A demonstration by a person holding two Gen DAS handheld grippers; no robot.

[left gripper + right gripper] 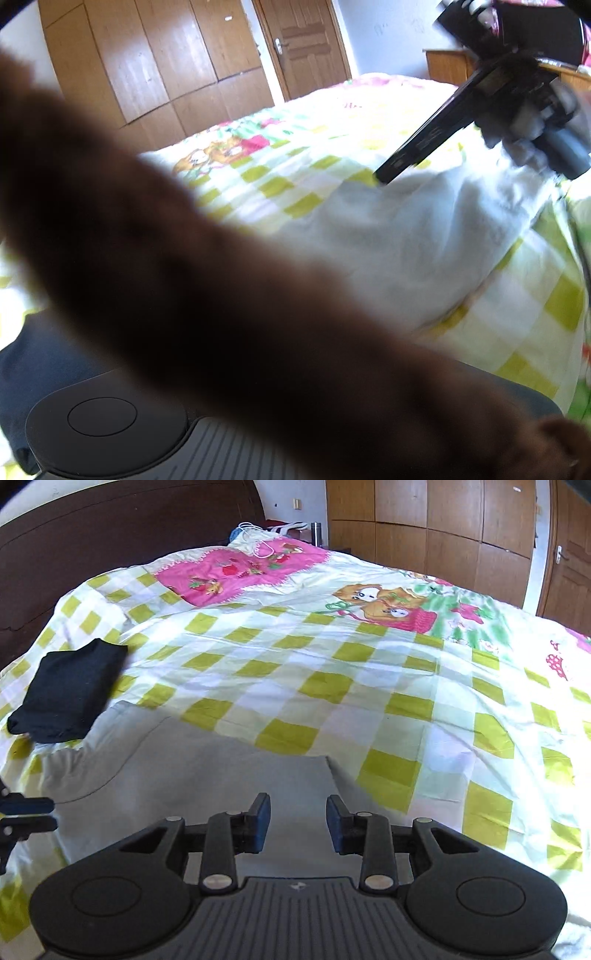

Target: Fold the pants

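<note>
Gripper: right gripper [298, 821] is hovering low centre, jaws spread, empty, directly over pants [177, 775].
Left gripper: [27, 816] is showing at left edge, touching pants; its state I cannot tell.
Pants: pale grey, lying flat, running lower centre to left.
Room: quilt [332, 686] is lying bare beyond; black bundle [68, 692] is sitting upper left.

A bed [388, 709] fills the room, spread with a green-and-white checked cover [303, 657] printed with pink cartoon patches. A dark wooden headboard [110, 535] stands behind it. Wooden wardrobes [424, 520] line the far wall beside a panelled door [303, 40]. Bright daylight falls across the bedding.
</note>
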